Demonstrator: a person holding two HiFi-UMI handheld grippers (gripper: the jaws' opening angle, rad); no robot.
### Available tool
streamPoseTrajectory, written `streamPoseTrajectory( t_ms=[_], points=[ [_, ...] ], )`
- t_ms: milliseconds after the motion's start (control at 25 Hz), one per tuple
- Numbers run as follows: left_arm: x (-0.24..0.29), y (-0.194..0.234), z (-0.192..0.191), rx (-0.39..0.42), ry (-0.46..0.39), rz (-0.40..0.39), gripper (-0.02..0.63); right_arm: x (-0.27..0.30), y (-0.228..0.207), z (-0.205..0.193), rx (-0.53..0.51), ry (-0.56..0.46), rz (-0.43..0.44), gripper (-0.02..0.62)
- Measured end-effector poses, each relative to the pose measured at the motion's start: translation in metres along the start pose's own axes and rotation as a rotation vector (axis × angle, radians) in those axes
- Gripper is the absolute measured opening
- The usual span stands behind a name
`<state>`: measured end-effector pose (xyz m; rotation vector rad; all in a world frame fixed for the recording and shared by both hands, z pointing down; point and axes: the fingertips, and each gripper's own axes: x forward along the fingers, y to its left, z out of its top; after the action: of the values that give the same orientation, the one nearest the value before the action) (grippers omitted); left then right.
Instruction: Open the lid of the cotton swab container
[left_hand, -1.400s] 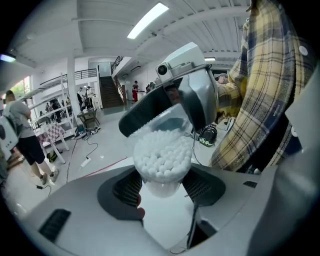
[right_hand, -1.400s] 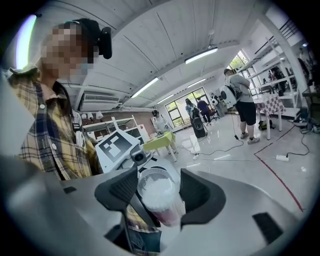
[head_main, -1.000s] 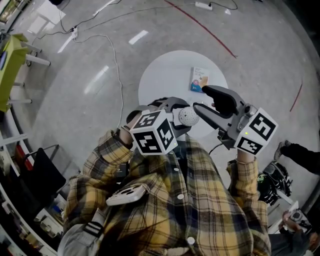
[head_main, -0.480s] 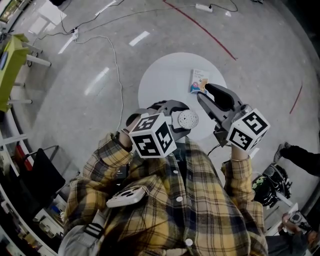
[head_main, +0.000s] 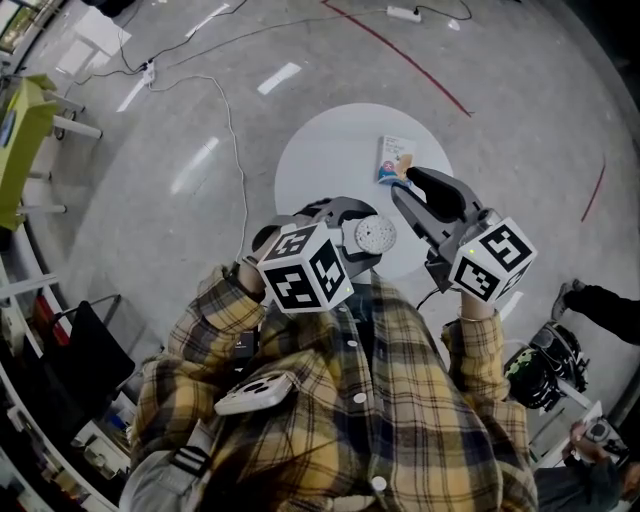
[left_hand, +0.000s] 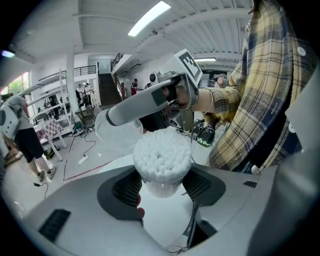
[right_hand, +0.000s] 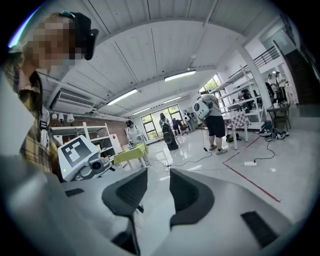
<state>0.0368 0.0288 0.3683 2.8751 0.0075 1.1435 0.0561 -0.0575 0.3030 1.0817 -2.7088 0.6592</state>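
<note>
White swab heads stand bare atop cotton swab container (left_hand: 161, 172), clamped in left gripper (left_hand: 162, 189). Clear lid (left_hand: 116, 134) sits just beside, tipped off the mouth; attached or not, unclear. Right gripper (right_hand: 158, 186) beyond: jaws narrowly apart, just been closing, nothing btwn. Round table (head_main: 325, 160) below. Step: opening looks done. Next: confirm lid fully clear, container held steady.

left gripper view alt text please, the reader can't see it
The left tongs grip an open tub packed with white swabs. Beyond it, the right tongs, jaws just closing, reach in beside a clear lid; whether they hold it is unclear.
</note>
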Motion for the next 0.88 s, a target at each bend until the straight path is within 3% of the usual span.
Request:
streamPoseTrajectory(
  t_ms=[280,480,720,880],
  points=[
    [0.004,0.002,0.001,-0.008,0.008,-0.007,0.265,-0.005,-0.001,0.002,-0.003,-0.015,0.002,0.150],
    [0.003,0.006,0.001,-0.018,0.013,0.005,0.265,-0.015,0.009,0.019,-0.059,-0.063,-0.002,0.150],
    [0.001,0.017,0.004,-0.039,0.005,0.041,0.265,-0.030,0.015,0.036,-0.138,-0.106,-0.047,0.152],
    [0.000,0.024,0.007,-0.060,-0.013,0.054,0.265,-0.039,0.014,0.035,-0.136,-0.141,-0.073,0.150]
  ],
)
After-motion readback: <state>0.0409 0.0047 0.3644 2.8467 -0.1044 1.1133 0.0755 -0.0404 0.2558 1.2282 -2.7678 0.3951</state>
